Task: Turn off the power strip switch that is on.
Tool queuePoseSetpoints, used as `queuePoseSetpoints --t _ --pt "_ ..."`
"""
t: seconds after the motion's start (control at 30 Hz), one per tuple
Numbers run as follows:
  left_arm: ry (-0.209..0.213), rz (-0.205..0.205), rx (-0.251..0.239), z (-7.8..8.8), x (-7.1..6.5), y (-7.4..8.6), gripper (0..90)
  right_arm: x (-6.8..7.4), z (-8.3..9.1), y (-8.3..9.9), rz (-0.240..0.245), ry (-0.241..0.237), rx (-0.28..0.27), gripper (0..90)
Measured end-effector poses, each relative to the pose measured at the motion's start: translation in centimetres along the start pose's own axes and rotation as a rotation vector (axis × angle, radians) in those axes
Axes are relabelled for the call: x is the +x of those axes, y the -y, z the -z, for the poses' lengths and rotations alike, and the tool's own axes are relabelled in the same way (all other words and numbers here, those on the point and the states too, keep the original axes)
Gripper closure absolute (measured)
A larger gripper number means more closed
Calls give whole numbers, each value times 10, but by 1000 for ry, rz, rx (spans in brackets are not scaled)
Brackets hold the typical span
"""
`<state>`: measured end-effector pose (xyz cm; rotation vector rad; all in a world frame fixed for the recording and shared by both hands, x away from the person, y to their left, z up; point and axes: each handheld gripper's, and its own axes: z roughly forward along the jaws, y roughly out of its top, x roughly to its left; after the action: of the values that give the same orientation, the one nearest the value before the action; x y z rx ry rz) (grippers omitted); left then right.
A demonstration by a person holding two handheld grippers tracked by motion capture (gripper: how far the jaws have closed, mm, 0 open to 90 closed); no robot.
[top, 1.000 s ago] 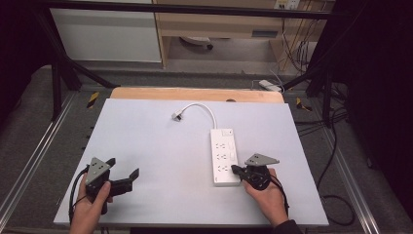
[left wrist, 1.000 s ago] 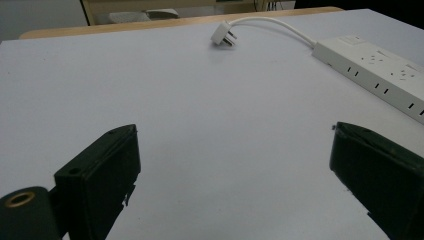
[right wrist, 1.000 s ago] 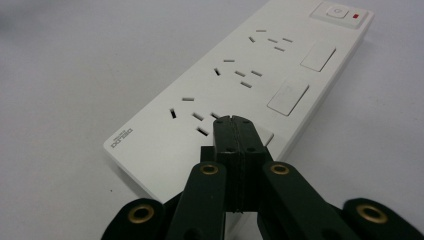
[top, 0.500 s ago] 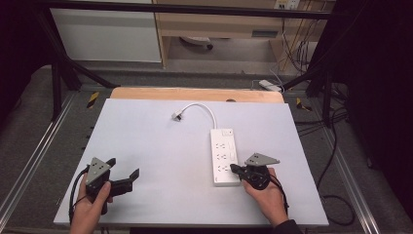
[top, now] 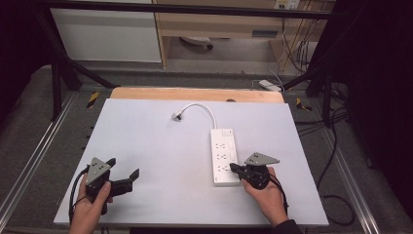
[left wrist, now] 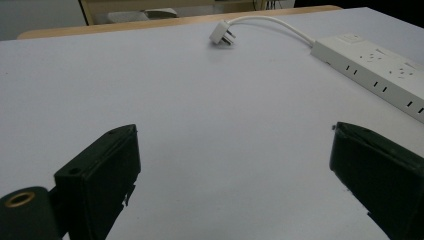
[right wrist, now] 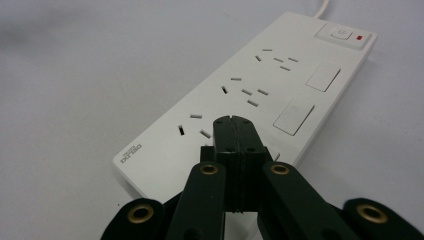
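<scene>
High view, surface: a matte pale-grey table (top: 160, 146), flat and rectangular, with a bare wooden strip along its far edge.
Power strip: one white power strip (top: 224, 157), a long hard-plastic bar with rounded corners, lying flat on the table; in the right gripper view I count three socket groups, two blank rectangular covers and one rocker switch with a red mark at its far end.
Cord and plug: one smooth white cord (top: 203, 107) arcs from the far end of the power strip to one white plug (top: 177, 116), which lies on the table beyond the strip and to its left.
Right gripper: my right gripper (top: 234, 168), matte black with brass-coloured pivots, sits at the near end of the power strip; its jaws are pressed fully together with nothing between them, their tips over the strip's nearest socket group.
Left gripper: my left gripper (top: 122, 171), same black make, rests on the table well to the left of the power strip; its jaws stand wide apart and hold nothing.
Count: two grippers, two hands, one strip, one plug.
Change since earlier frames: none; both hands and the strip lie as before.
</scene>
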<state>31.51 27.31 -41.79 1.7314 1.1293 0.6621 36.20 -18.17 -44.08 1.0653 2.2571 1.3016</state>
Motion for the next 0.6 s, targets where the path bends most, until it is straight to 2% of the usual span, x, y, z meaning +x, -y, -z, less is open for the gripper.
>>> queuePoseSetpoints --t 0.27,0.6 --pt "-2 0 3 0 0 0 59 0 1 -2 -20 -6 -16 900" --pt "-3 -11 9 0 -1 0 59 2 0 -8 -16 -4 -34 879"
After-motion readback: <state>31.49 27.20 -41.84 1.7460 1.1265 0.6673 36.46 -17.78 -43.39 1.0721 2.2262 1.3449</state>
